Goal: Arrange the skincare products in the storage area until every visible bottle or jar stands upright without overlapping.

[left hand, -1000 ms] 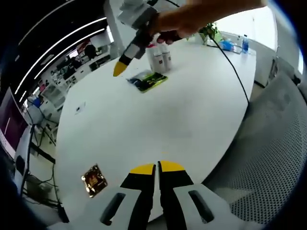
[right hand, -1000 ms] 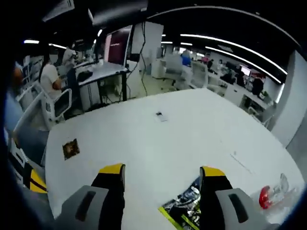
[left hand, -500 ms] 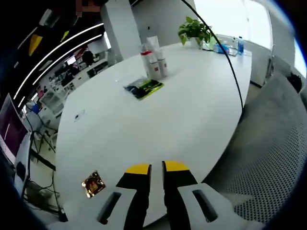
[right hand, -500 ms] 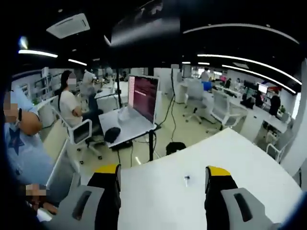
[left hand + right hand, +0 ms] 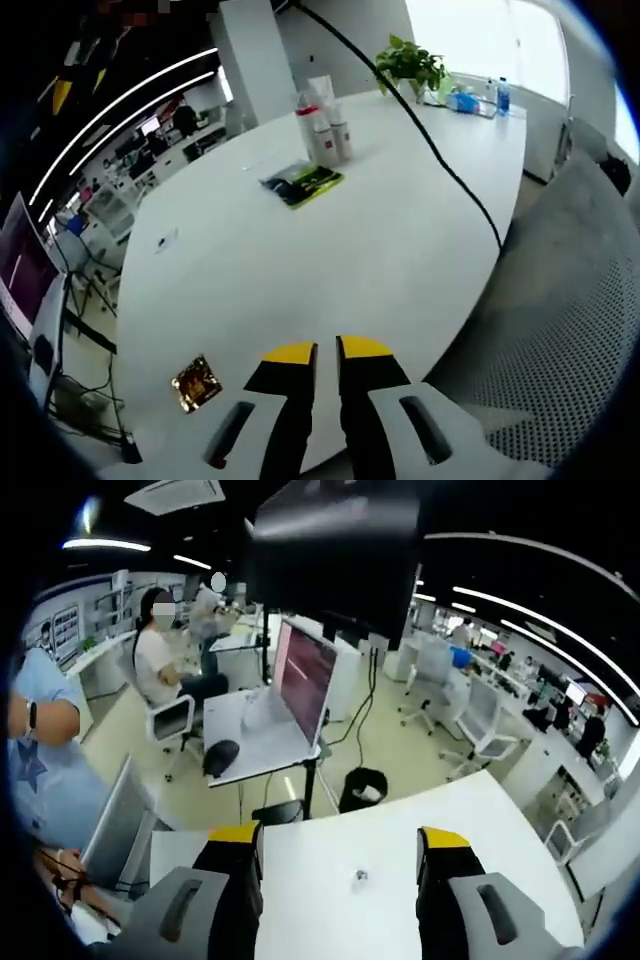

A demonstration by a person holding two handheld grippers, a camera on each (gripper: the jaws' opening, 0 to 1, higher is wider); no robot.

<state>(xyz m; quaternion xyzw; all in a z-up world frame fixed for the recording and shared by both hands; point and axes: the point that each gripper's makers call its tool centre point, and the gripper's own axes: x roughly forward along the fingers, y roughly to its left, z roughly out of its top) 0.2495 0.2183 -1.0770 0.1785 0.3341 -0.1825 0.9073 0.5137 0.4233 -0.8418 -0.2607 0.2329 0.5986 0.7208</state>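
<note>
the skincare bottles (image 5: 322, 128) stand upright in a tight cluster at the far side of the white table (image 5: 330, 250), with a flat green and black packet (image 5: 303, 182) lying just in front of them, so the arranging looks close to done or between steps; whether any bottle overlaps another is too small to tell. the left hand-held gripper (image 5: 324, 350) hangs low over the near edge of the table, well apart from the bottles, its jaws nearly together with a thin gap and nothing between them. the right hand-held gripper (image 5: 340, 840) is tipped up, looking past the table edge toward the office beyond, jaws spread wide and empty. a small gold square (image 5: 195, 383) lies near the left gripper. the next move, if one is needed, calls for bringing a gripper back toward the cluster to check the spacing.
</note>
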